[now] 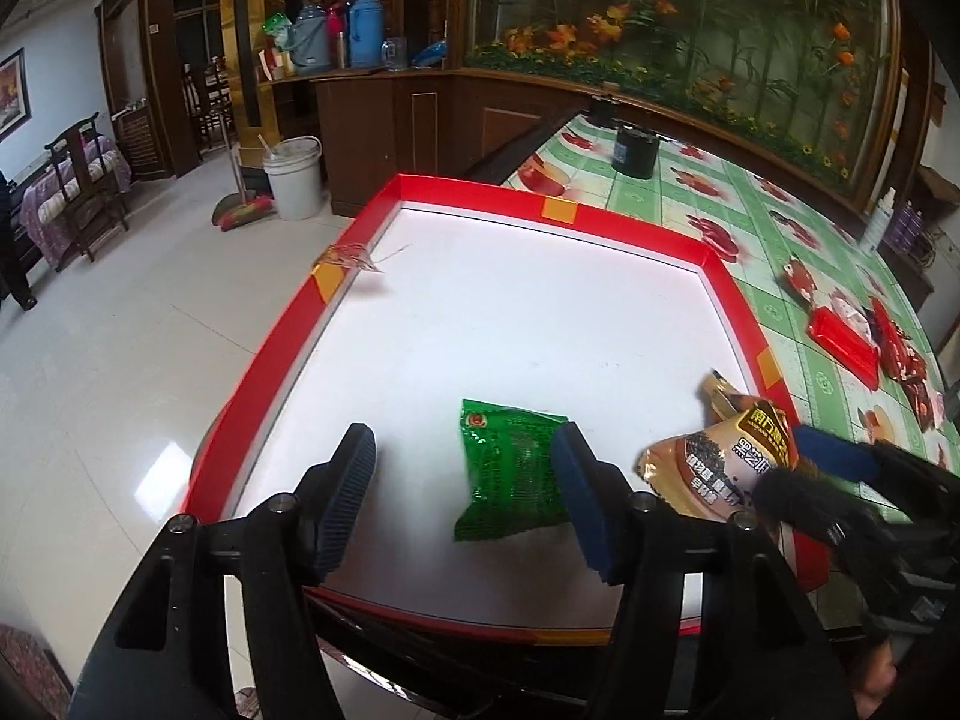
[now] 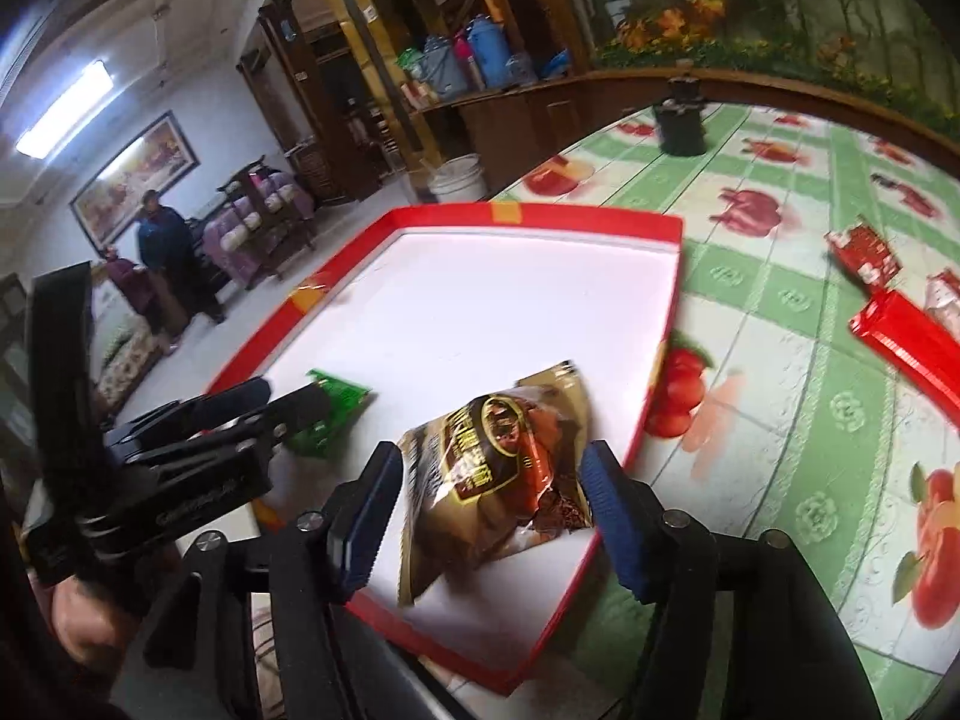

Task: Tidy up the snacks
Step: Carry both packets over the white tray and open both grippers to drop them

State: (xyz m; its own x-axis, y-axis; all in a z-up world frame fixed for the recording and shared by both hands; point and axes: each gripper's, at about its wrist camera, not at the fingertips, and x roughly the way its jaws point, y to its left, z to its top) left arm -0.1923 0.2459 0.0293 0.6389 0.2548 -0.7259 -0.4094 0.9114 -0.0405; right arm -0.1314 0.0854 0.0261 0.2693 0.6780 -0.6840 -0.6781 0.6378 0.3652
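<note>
- Table under a green-checked cloth printed with red apples; dark wooden cabinets and a flower-painted panel behind.
- Shallow red-rimmed tray, white floor, orange tape tabs on the rim; set at the table's near corner.
- Left gripper: jaws spread, pads clear of the green packet; blue pad of one finger just beside the packet's right edge. Also visible in the right wrist view at lower left, tips over the green packet.
- Right gripper: jaws spread on either side of the brown packet, pads not pressing on it.
- Brown-and-gold snack packet, lying tilted on the tray floor near the tray's right rim; seen at the right edge of the tray in the left wrist view.
- Green snack packet, flat on the tray floor toward the near edge, left of the brown packet.
- Red snack packets, loose on the cloth, well apart from the tray on its right.
- Dark cylindrical container, upright at the far end of the table.
</note>
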